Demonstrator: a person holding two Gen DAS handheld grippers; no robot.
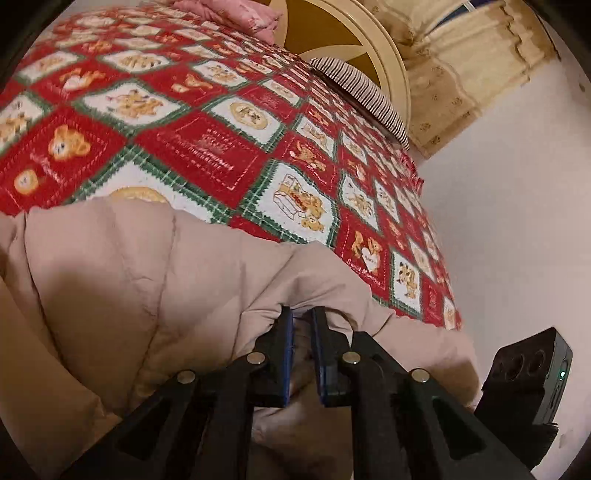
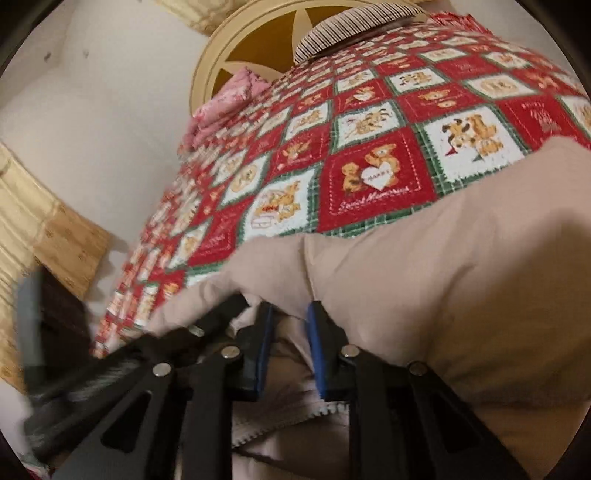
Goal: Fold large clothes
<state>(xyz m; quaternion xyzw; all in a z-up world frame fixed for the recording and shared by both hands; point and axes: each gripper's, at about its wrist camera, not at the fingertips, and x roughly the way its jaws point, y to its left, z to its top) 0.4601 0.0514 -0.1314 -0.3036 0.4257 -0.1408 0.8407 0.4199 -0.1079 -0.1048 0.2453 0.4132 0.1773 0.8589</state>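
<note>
The left gripper [image 1: 303,314] has its blue-padded fingers [image 1: 289,354] drawn close together on a bunched fold of the beige puffer jacket [image 1: 147,295], pinching the fabric between them. The right gripper [image 2: 290,310] has its fingers [image 2: 314,350] set a little wider, with the jacket's pale inner fabric filling the gap; the outer shell bulges over the tips, so they appear to clamp the cloth, though the contact itself is partly hidden. Just below the right fingers a white zipper [image 2: 280,417] runs along the jacket's edge.

The jacket lies on the near part of the bed, spread over a red, white and green patchwork bedspread [image 1: 221,147] printed with teddy bears. At the far end of the bed sit a black-and-white striped pillow [image 1: 362,92] and a pink folded cloth [image 1: 236,14], both against a round cream headboard [image 1: 391,62] with a star cutout. Beyond stand a white wall [image 1: 517,221] and yellowish patterned curtains [image 1: 461,74].
</note>
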